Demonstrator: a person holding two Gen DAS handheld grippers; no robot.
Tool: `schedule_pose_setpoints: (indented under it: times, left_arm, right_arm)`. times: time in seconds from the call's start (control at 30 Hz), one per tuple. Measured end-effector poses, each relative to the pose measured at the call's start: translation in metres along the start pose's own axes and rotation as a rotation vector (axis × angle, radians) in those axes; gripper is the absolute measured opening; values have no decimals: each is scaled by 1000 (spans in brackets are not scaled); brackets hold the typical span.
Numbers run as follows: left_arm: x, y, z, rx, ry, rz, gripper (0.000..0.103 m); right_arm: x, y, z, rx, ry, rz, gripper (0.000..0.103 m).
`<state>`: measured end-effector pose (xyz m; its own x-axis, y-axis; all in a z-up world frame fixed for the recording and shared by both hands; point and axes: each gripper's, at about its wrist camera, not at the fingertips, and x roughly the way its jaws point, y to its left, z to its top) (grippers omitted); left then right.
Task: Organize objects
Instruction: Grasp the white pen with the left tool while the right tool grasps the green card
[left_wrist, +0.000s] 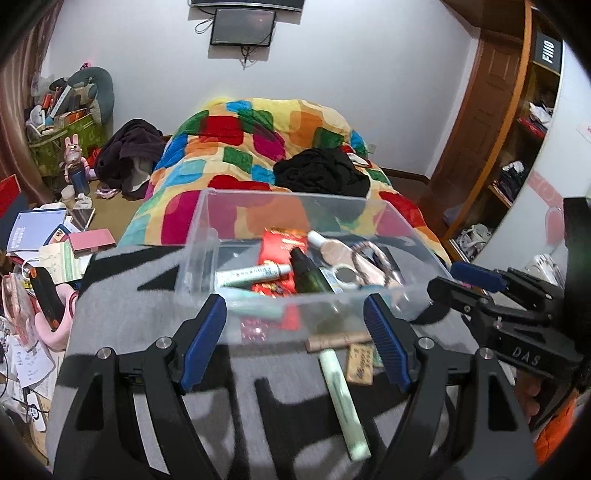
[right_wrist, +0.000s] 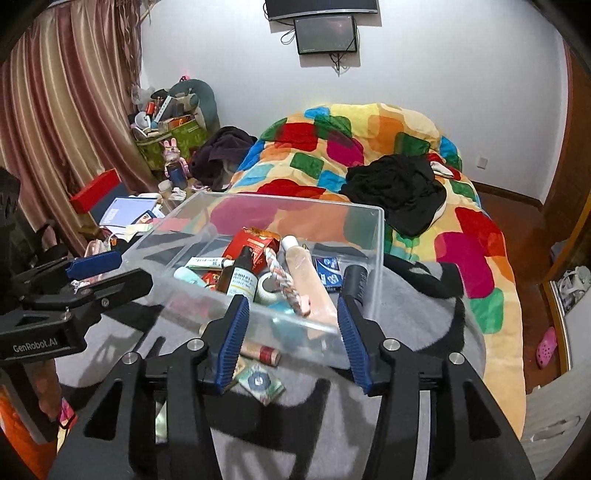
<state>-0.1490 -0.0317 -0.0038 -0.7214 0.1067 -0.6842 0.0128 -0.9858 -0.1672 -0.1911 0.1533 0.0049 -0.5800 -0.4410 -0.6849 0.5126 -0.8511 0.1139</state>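
Clear plastic bin (left_wrist: 207, 206) sits on the grey-and-black blanket (left_wrist: 129, 295) at the foot of the bed, just ahead of both tools. Inside it you will find a red packet (left_wrist: 284, 243), a white ointment tube (left_wrist: 255, 275), a dark green bottle (left_wrist: 308, 275), a roll of tape (left_wrist: 345, 275), a pale pink tube (right_wrist: 308, 280) and a braided cord (right_wrist: 284, 284) — all lying loose and overlapping.

Outside the bin, on the blanket near its front wall, lie a pale green tube (left_wrist: 343, 398), a cork-coloured stick (left_wrist: 336, 340) and a small printed sachet (right_wrist: 260, 382).

Your left hand-held gripper (left_wrist: 295, 343) is released: its blue pads (left_wrist: 203, 343) stand wide apart with nothing between them, the pale green tube lying below the gap. Your right hand-held gripper (right_wrist: 291, 341) is likewise spread, empty, its tips over the front wall of the bin.

Each tool appears at the edge of the other's view — the two are side by side. Beyond the bin, a multicoloured quilt (right_wrist: 369, 147) covers the bed, with black clothing (right_wrist: 399, 192) heaped on it.
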Motion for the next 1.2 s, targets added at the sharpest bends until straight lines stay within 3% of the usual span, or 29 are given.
schedule_pose_setpoints:
  times: [0.23, 0.4, 0.5, 0.7, 0.73, 0.83, 1.2]
  left_arm:
    - [11, -17, -34, 40, 80, -22, 76]
    - [36, -24, -64, 31, 189, -48, 65]
    - [40, -27, -71, 45, 189, -22, 57]
    - [35, -23, -77, 62, 179, 0, 17]
    - [33, -20, -78, 58, 179, -1, 15]
    - [27, -10, -83, 41, 177, -8, 15]
    - [27, -1, -81, 56, 172, 18, 15]
  right_arm:
    - [7, 0, -27, 1, 60, 24, 47]
    - [37, 3, -50, 4, 163, 42, 47]
    - [47, 6, -52, -10, 183, 42, 47]
    - [58, 18, -49, -74, 189, 27, 47]
    - [58, 18, -49, -79, 186, 34, 41]
    - [58, 19, -52, -88, 196, 43, 23]
    - [32, 16, -69, -47, 175, 68, 22]
